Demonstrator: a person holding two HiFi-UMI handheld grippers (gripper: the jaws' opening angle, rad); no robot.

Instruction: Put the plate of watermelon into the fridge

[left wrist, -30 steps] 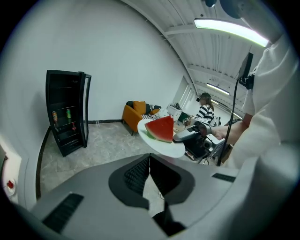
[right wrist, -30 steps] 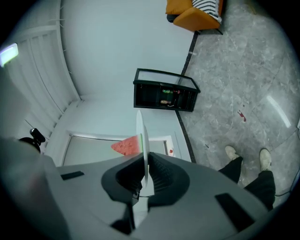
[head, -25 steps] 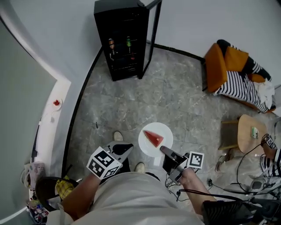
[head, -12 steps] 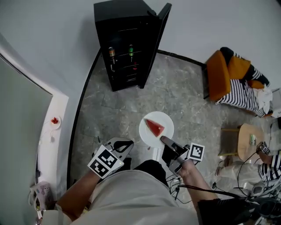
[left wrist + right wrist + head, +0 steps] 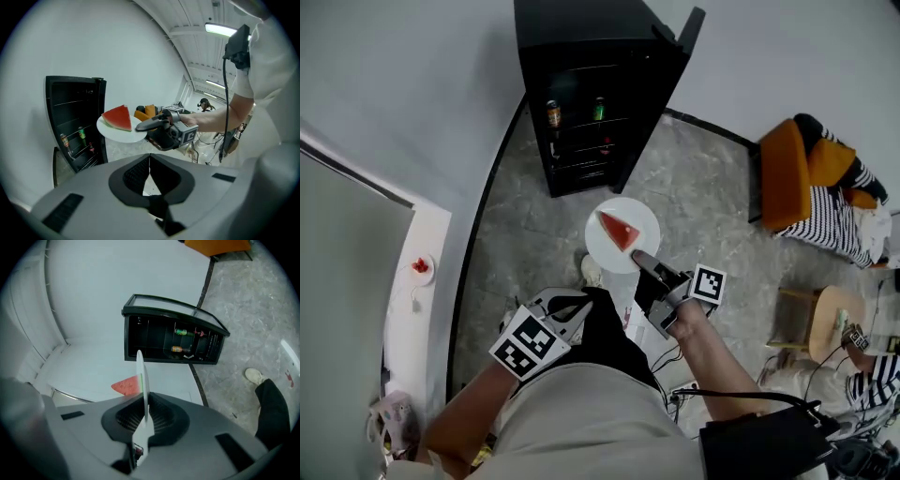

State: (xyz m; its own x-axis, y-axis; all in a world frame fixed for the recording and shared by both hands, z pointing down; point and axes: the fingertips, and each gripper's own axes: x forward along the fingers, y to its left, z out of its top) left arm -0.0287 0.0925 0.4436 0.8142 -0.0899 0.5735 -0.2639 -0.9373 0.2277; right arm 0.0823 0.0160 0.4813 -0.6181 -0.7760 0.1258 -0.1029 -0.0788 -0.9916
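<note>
Nearest the person, the left gripper (image 5: 150, 169) hangs low by the leg with its fingers pressed together and nothing between them; it has no part in the carry at this moment. A little further out, the right gripper (image 5: 142, 414) has its fingers pinching the near rim of the white plate (image 5: 605, 251). Its own view shows the rim edge-on, clamped between the ribbed pads. The plate is in the air, roughly level and well above the grey stone floor (image 5: 694, 197). The watermelon wedge (image 5: 620, 231) lies on the plate's middle, clear of the fingers.

Beyond the plate stands the black fridge (image 5: 581, 37), against the wall. Its door (image 5: 673, 66) is swung open to the right, and the wire shelves (image 5: 581, 150) inside are in plain sight. A few bottles (image 5: 553, 114) stand on the upper shelves.

As for progress, the pick-up looks done and the door needs no opening, so the job seems about at its middle. The plate is in front of the open fridge but outside it. What is left is to close the remaining gap and slide the plate level onto a shelf with room, which probably means one away from the bottles. Then the fingers must let go, and the door perhaps be shut. With only the rim held, a tilt on the way in could send the wedge sliding.
</note>
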